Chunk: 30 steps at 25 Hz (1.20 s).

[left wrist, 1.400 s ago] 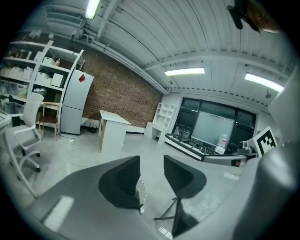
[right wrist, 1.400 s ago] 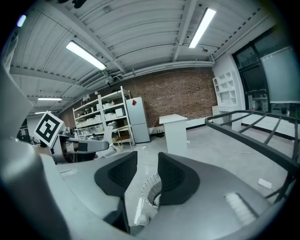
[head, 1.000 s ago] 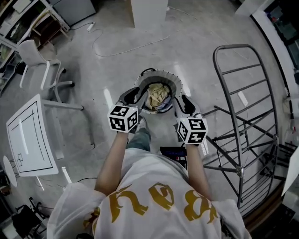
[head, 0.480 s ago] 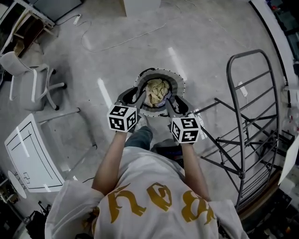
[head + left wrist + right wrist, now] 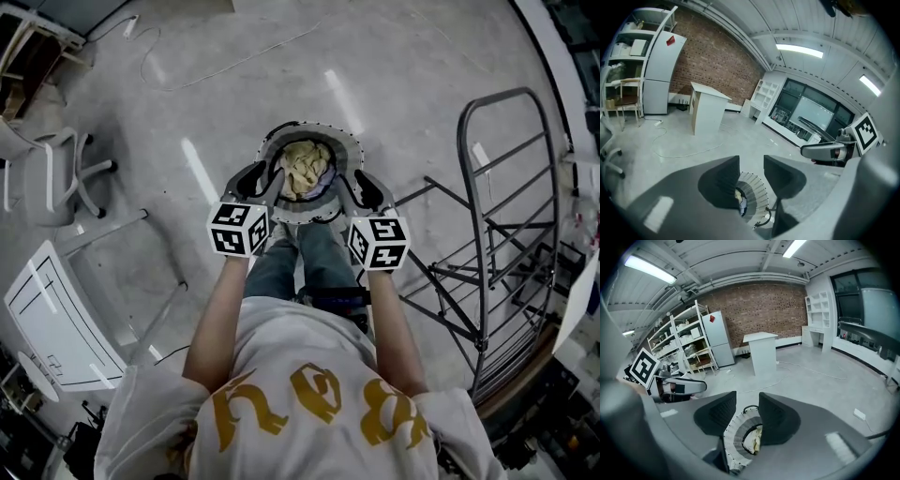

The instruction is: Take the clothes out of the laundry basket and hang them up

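Task is being judged as barely begun. The clothes (image 5: 305,167) are lying bundled inside the laundry basket (image 5: 309,127), and no garment is showing on the drying rack (image 5: 461,141). The left hand-held gripper (image 5: 265,178) and right hand-held gripper (image 5: 358,187) are being held at the rim, jaws apart, clamping nothing.

Large gold letters run across the person's white shirt (image 5: 309,403), but from above they are too distorted to read for certain. The left cube (image 5: 238,228) and the right cube (image 5: 378,243) carry black-and-white square markers without words.
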Each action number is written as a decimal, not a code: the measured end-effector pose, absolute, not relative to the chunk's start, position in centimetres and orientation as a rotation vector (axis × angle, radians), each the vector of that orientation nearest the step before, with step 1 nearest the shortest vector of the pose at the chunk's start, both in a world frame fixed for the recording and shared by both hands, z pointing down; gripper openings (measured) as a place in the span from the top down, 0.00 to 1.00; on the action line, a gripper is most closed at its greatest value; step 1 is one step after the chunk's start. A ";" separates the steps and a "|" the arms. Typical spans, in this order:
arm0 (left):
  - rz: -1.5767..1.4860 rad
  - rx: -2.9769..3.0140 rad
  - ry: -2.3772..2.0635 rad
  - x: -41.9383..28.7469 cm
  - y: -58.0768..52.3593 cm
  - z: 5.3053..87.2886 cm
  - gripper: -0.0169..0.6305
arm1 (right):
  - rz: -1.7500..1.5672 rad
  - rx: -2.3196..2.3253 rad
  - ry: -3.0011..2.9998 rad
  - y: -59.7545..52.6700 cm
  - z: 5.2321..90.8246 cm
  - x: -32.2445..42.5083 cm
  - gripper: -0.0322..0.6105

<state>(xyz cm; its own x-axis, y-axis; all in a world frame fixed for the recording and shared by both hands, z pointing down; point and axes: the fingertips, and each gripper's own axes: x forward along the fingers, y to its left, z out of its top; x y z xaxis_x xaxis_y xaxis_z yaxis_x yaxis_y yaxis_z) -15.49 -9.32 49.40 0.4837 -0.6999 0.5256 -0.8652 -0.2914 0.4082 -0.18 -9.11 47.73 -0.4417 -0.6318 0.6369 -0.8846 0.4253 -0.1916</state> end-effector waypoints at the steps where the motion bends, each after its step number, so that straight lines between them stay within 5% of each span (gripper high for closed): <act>1: 0.331 2.067 -1.287 -15.3 -9.4 49.7 0.73 | 0.718 1.267 -2.209 -9.2 48.1 -0.1 0.67; 30: 0.703 1.690 -1.294 -12.5 -7.2 74.7 0.73 | 0.903 0.827 -2.017 -11.4 71.8 0.8 0.59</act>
